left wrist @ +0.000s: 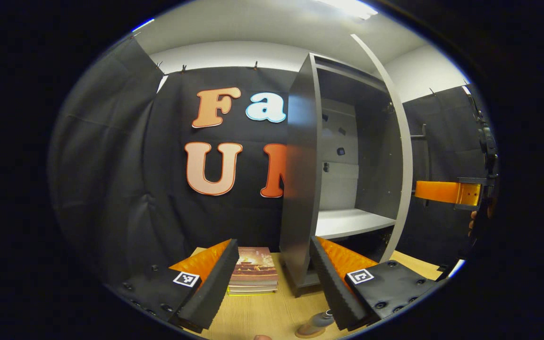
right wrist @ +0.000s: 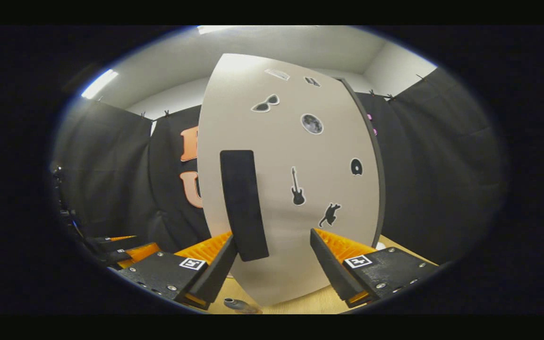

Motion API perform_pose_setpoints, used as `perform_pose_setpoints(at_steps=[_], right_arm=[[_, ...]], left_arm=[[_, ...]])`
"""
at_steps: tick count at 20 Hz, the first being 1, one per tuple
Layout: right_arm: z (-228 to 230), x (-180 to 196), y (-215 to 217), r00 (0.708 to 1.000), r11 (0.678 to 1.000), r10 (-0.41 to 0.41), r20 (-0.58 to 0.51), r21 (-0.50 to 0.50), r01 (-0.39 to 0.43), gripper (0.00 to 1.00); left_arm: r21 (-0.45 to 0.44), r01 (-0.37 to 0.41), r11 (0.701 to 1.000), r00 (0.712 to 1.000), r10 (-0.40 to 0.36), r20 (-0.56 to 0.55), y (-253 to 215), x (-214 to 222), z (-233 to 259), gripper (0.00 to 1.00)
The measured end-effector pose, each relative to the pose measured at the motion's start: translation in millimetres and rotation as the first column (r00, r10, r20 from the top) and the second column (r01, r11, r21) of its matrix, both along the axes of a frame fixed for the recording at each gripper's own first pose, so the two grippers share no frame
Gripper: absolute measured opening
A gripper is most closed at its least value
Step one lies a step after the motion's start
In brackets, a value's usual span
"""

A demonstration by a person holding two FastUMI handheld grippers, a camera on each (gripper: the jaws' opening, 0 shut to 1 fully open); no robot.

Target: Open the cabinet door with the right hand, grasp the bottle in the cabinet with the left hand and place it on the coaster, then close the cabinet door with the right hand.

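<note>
One cabinet (left wrist: 347, 156), one bottle (left wrist: 317, 323), one stack of books (left wrist: 253, 271), two claws (left wrist: 274, 283) (right wrist: 272, 264)

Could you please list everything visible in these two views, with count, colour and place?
cabinet: one, grey, standing on the table, its shelf bare
cabinet door: one, pale grey with small stickers, swung partly open
door handle: one, black vertical bar on the door front
books: a small stack, reddish covers, on the table left of the cabinet
bottle: one, dark, on a brown coaster at the table's near edge
table: one, light wood
left gripper: open, empty, facing the cabinet
right gripper: open, in front of the door, by the handle
</note>
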State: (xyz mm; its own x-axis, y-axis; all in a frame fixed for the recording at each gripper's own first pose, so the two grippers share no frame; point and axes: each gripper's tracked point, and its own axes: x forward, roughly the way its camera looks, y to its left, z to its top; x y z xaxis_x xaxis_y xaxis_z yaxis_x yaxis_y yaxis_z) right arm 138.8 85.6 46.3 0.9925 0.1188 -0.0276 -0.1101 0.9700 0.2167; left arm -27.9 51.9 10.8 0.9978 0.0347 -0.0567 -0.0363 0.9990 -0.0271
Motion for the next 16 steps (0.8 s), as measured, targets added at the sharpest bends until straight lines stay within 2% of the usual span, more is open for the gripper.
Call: perform_pose_setpoints(at_steps=[1, 2, 3, 9, 10, 11, 12, 16], right_arm=[[-1, 4, 4, 1.0, 1.0, 0.013, -0.002, -0.002, -0.013, 0.91], [1, 8, 5, 1.0, 1.0, 0.016, 0.009, -0.001, -0.016, 0.96], [-1, 11, 7, 1.0, 1.0, 0.031, 0.003, 0.001, -0.031, 0.91], [-1, 19, 15, 0.998, 0.997, 0.069, -0.002, -0.02, -0.069, 0.91], [-1, 21, 16, 0.997, 0.997, 0.071, 0.004, -0.026, -0.07, 0.87], [-2, 23, 18, 0.997, 0.997, 0.074, 0.003, -0.024, -0.074, 0.96], [-2, 23, 19, 0.997, 0.997, 0.078, 0.001, -0.018, -0.078, 0.91], [-7, 26, 25, 0.995, 0.995, 0.095, -0.011, 0.015, -0.095, 0.91]], left_arm=[[0.001, -0.013, 1.0, 1.0, 0.013, 0.002, 3, -2, 1, 0.97], [0.001, -0.025, 1.0, 1.0, 0.025, 0.004, 5, -3, 0, 0.98], [0.0, -0.036, 0.999, 0.999, 0.036, 0.003, 7, -4, 0, 0.98], [-0.011, -0.073, 0.997, 0.997, 0.073, 0.011, 11, -8, 2, 0.99], [-0.01, -0.078, 0.997, 0.997, 0.078, 0.012, 12, -9, 1, 0.99], [-0.009, -0.081, 0.997, 0.997, 0.081, 0.008, 12, -10, 0, 0.99], [-0.007, -0.083, 0.997, 0.997, 0.083, 0.004, 12, -11, -1, 0.98], [0.001, -0.092, 0.996, 0.996, 0.092, 0.005, 17, -14, 1, 0.98]])
